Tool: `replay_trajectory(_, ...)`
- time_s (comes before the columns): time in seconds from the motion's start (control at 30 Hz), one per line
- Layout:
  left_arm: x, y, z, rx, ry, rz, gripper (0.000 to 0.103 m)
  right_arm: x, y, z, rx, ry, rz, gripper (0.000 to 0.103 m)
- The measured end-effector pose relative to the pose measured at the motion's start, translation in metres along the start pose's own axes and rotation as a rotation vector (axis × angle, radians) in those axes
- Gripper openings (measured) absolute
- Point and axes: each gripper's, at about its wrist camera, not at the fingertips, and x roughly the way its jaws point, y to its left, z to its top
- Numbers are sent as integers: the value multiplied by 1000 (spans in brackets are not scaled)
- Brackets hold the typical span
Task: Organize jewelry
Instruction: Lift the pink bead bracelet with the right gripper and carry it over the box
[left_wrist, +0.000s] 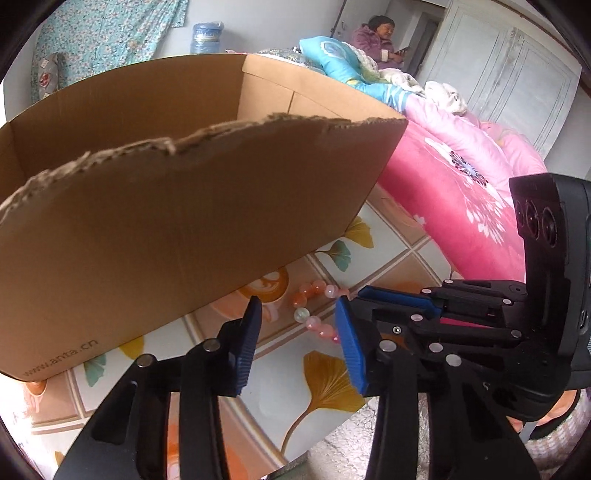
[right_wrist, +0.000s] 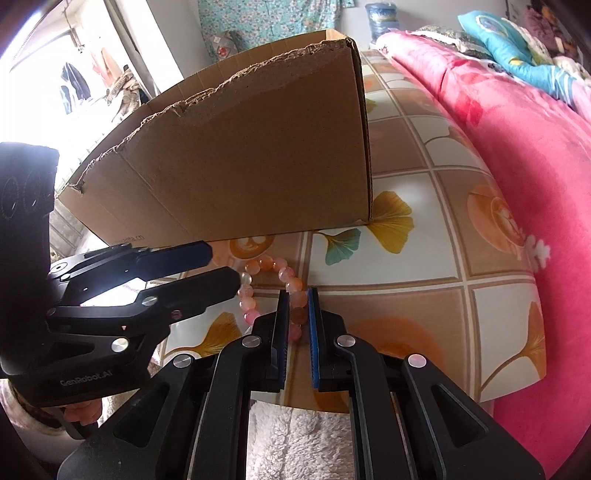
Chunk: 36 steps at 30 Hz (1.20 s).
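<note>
The bead bracelet (right_wrist: 275, 291) lies on the patterned tabletop (right_wrist: 424, 258), not yet in the cardboard box (right_wrist: 240, 158) just behind. The right gripper (right_wrist: 297, 321) is clamped on its near beads. The left gripper (left_wrist: 299, 328) stands part open around the far beads; contact is unclear. The box's tall torn wall obstructs transfer.

Right claw (right_wrist: 298, 317) pinches the bead bracelet (right_wrist: 273, 291) beside the cardboard box (right_wrist: 240, 166).

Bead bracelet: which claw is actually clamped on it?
The right claw, shut on the pink-and-orange bead bracelet; the left claw only straddles it, open.
</note>
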Motion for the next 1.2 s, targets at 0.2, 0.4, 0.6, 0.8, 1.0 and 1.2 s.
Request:
replay_trajectory(0.2, 14, -14, -1, 87, 49, 81, 29, -9, 1, 1, -12, -9, 36, 8)
replay_trajectory(0.4, 22, -28, 0, 180, 61, 154, 16, -9, 7, 1, -77, -8, 17, 8)
replay_trajectory(0.6, 24, -32, 1, 194, 63, 158, 9, -10, 14, -1, -103, -15, -14, 7)
replay_trajectory(0.8, 2, -30, 1, 181, 28, 103, 9, -27, 12, 3, -76, -40, 6, 7)
replay_trajectory(1.0, -48, -33, 14, 158, -72, 10, 9, -76, 20, 19, -84, -130, 56, 7)
replay_trajectory(1.2, -98, -31, 42, 138, -194, -36, 9, -112, 49, 52, -168, -228, 84, 7)
